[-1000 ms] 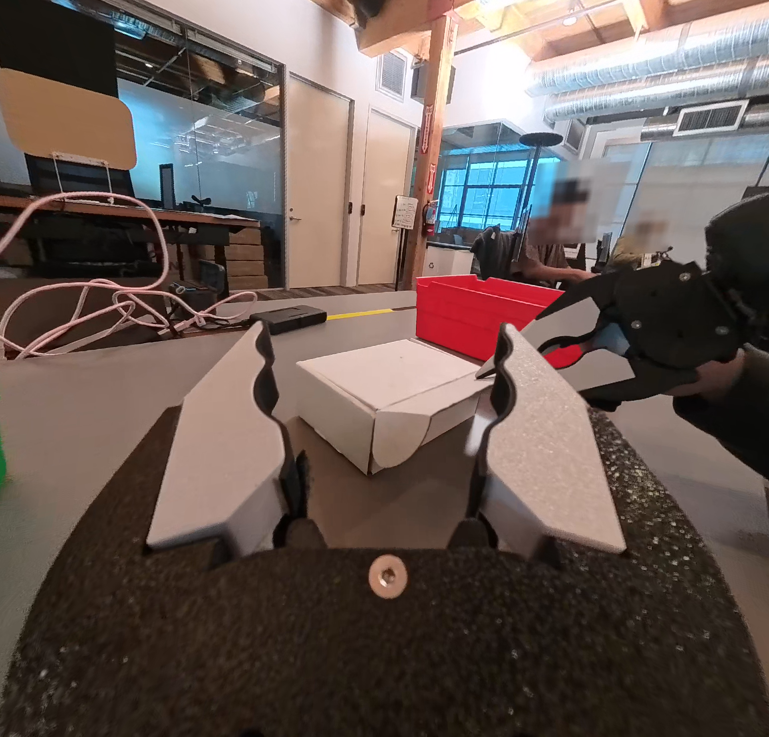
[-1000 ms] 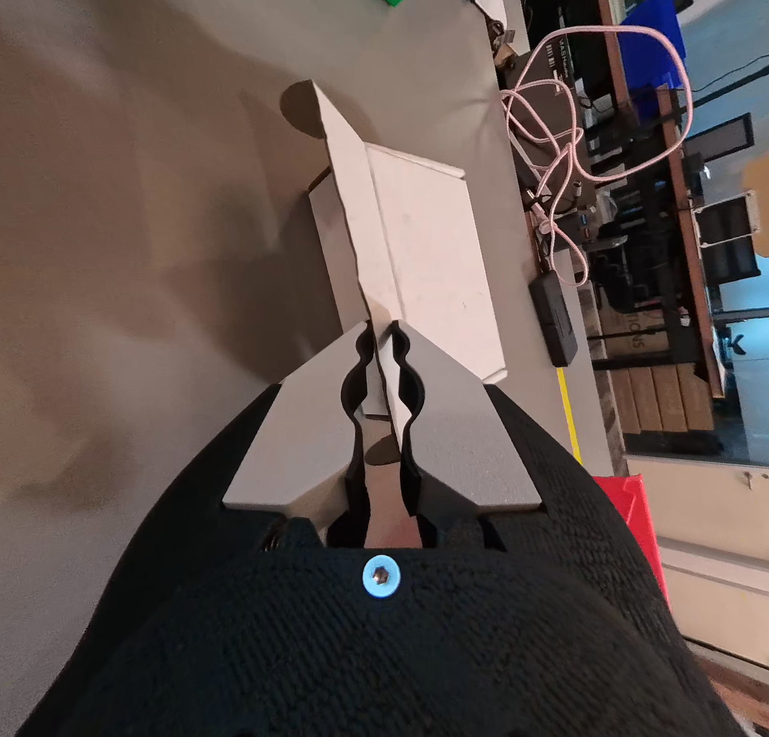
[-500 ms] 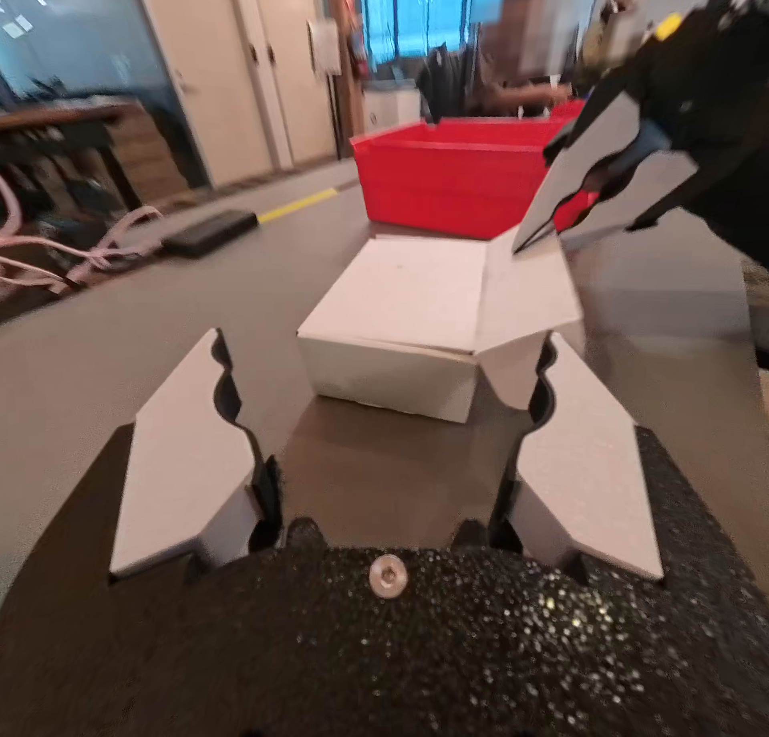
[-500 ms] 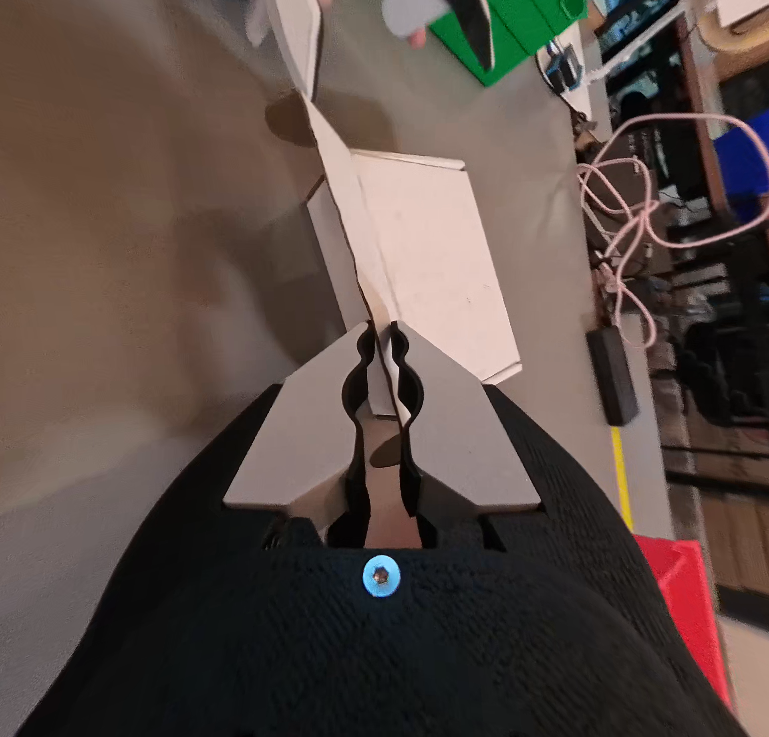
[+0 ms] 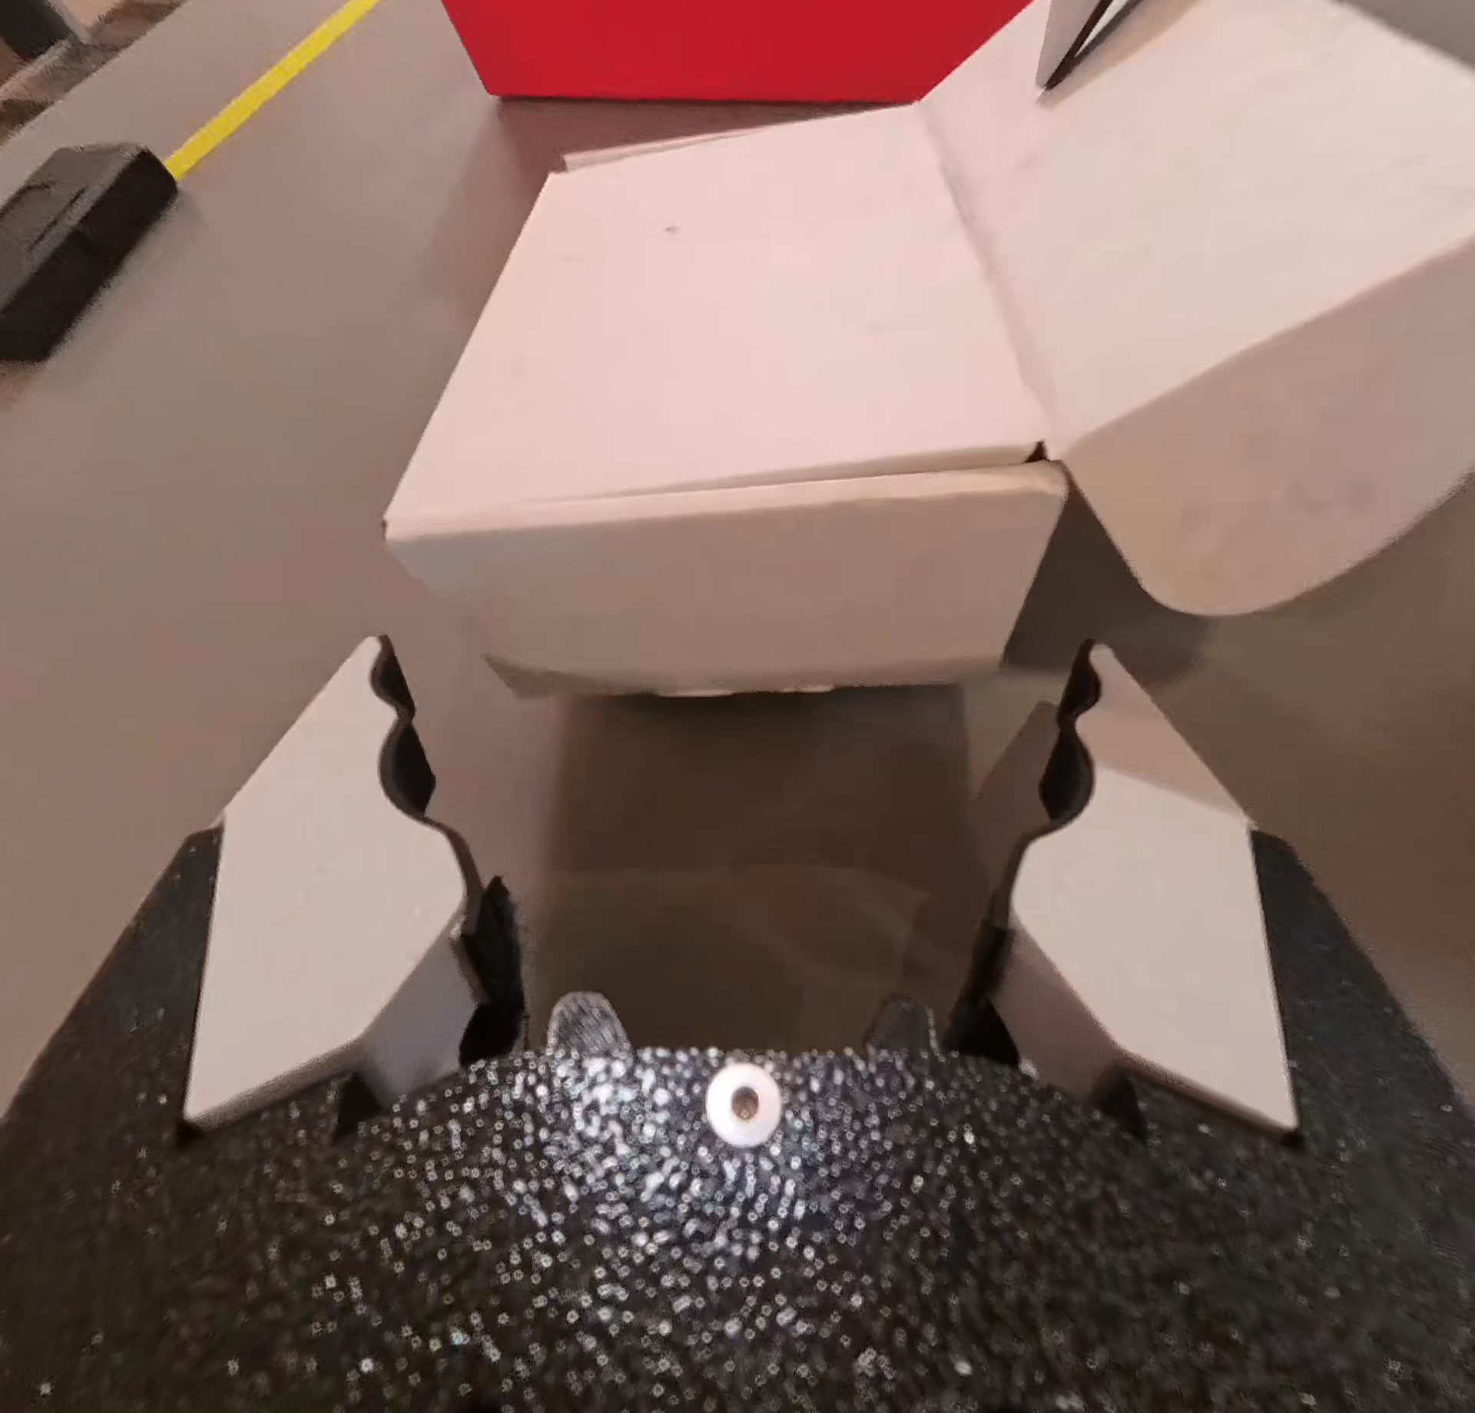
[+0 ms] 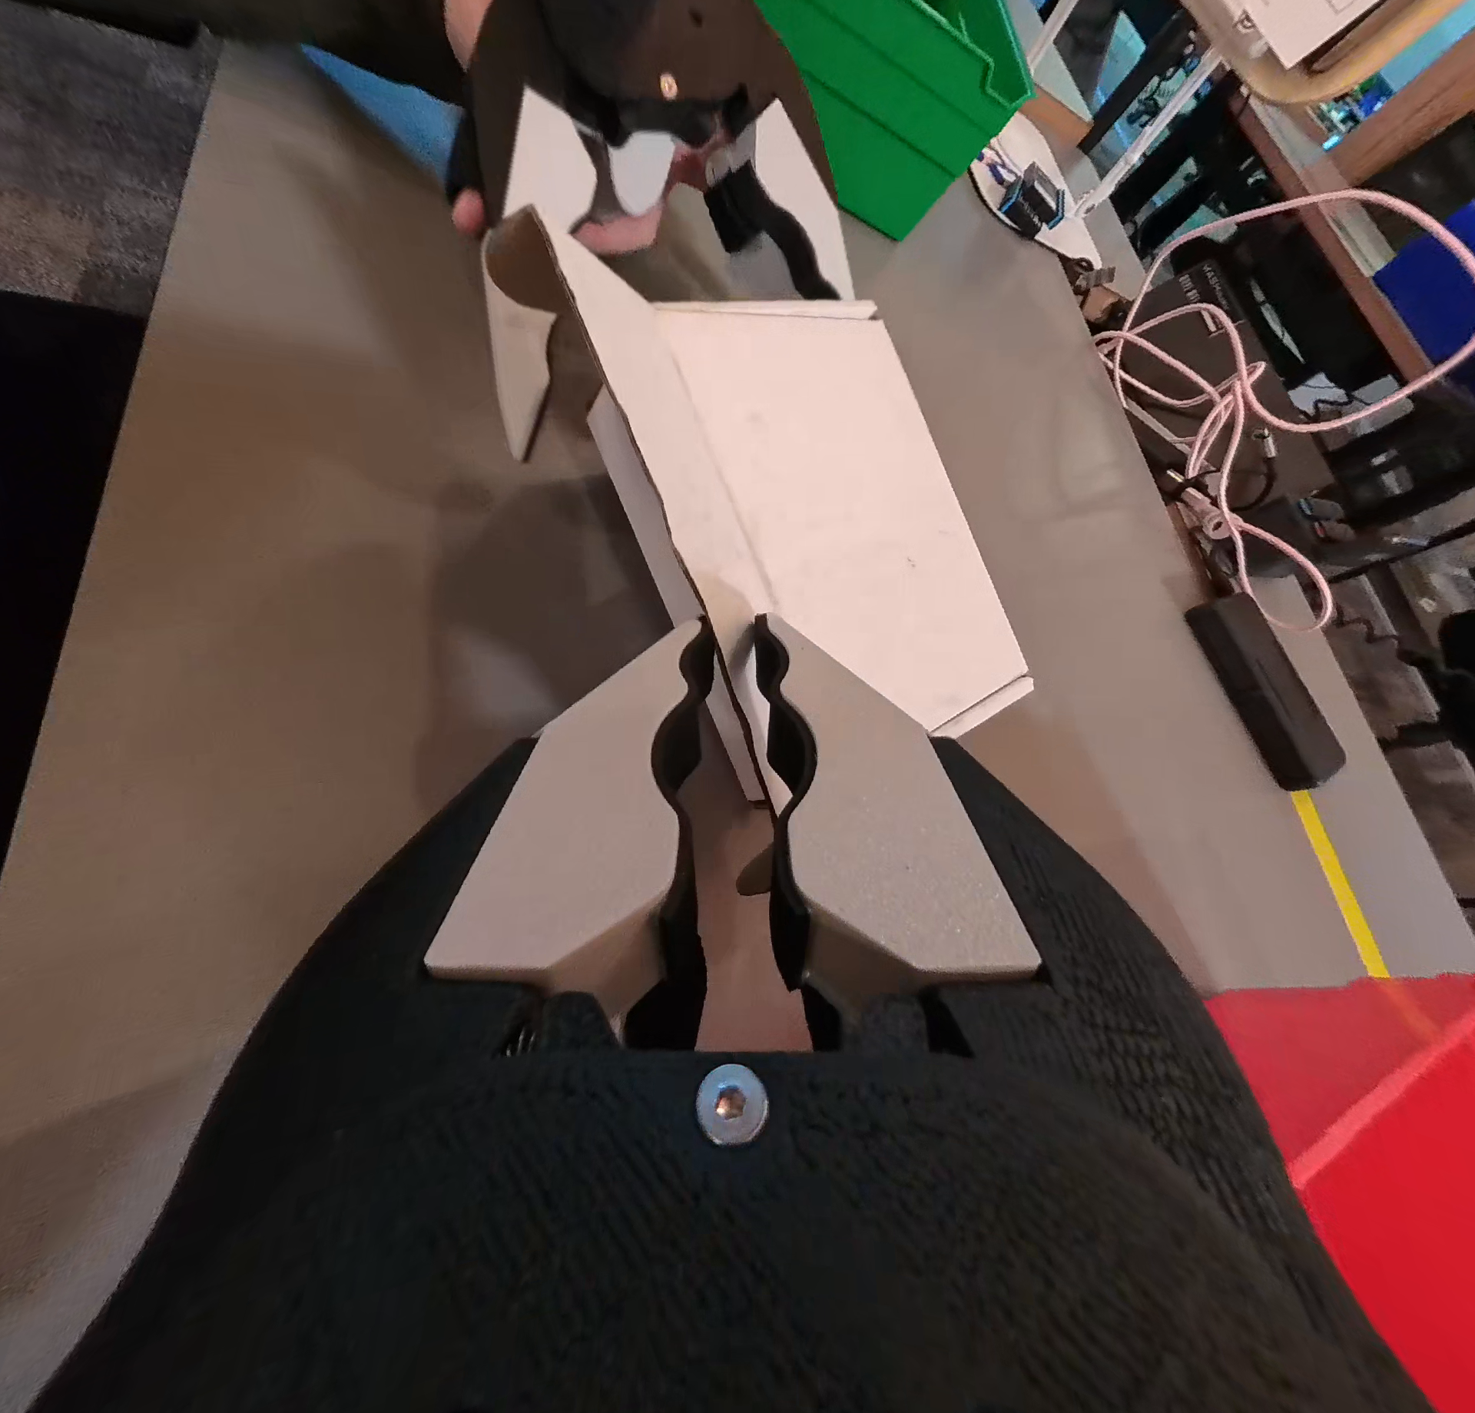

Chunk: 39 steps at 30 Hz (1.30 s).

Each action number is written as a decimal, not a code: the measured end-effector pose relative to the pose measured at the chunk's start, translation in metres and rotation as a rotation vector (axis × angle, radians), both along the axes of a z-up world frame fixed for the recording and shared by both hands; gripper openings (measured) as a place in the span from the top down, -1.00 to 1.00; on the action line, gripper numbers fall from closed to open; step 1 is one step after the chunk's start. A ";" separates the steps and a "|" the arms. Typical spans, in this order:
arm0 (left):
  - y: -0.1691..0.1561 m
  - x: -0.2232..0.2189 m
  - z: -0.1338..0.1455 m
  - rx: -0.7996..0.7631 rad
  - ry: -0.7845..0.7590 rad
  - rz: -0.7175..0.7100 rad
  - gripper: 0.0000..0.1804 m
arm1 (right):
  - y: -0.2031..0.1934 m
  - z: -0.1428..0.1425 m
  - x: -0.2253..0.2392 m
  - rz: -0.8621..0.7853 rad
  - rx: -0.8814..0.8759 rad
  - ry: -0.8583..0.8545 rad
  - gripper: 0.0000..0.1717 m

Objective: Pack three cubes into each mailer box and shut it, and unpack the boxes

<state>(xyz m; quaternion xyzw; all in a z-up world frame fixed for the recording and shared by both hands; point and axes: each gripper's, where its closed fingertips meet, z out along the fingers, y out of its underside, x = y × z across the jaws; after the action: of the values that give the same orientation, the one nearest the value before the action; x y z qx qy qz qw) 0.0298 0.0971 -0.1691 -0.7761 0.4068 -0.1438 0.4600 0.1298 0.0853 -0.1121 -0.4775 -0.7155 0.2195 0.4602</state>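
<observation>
- Grey table (image 6: 263,576) in an office carries 1 white box (image 5: 718,353), with a red bin (image 5: 718,10) behind and a green bin (image 6: 878,73) nearby.
- Right gripper (image 6: 730,632) is pinched nearly closed on the box's front flap (image 6: 638,417), lifting it.
- Left gripper (image 5: 734,656) gapes wide, empty, just short of the box's end.
- Judged step: opening the box. Next: brace the box body, then swing the lid back.

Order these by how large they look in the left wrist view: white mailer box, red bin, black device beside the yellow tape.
1. White mailer box, the largest and the nearest.
2. Red bin, cut by the frame edge, so its true size is unsure.
3. Black device, the smallest.
</observation>
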 end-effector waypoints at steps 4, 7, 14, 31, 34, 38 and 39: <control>0.006 0.010 0.010 0.090 -0.009 0.011 -0.55 | -0.005 0.005 0.001 0.020 -0.021 0.049 0.92; 0.007 0.013 0.018 0.096 -0.073 -0.008 -0.54 | -0.004 0.009 0.001 0.018 -0.021 0.078 0.93; 0.011 0.010 0.042 -0.025 -0.388 0.027 -0.49 | 0.002 0.029 -0.007 -0.047 0.080 0.144 0.88; 0.009 -0.014 0.049 -0.232 -0.682 0.088 -0.48 | 0.040 0.013 -0.062 -0.215 0.625 -0.154 0.29; 0.003 -0.019 0.059 -0.208 -0.742 0.038 -0.46 | 0.033 0.020 -0.065 -0.169 0.582 -0.167 0.30; 0.005 -0.032 0.080 0.045 -0.678 0.071 -0.62 | 0.037 0.025 -0.053 -0.151 0.489 -0.235 0.31; 0.005 -0.037 0.088 0.141 -0.646 0.085 -0.65 | 0.037 0.024 -0.049 -0.140 0.467 -0.255 0.31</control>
<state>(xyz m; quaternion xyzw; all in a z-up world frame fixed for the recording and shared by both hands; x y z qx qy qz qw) -0.0073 0.1022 -0.0812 -0.6729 0.2161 -0.3347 0.6232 0.0808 0.1227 -0.0877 -0.4305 -0.7642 -0.0457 0.4782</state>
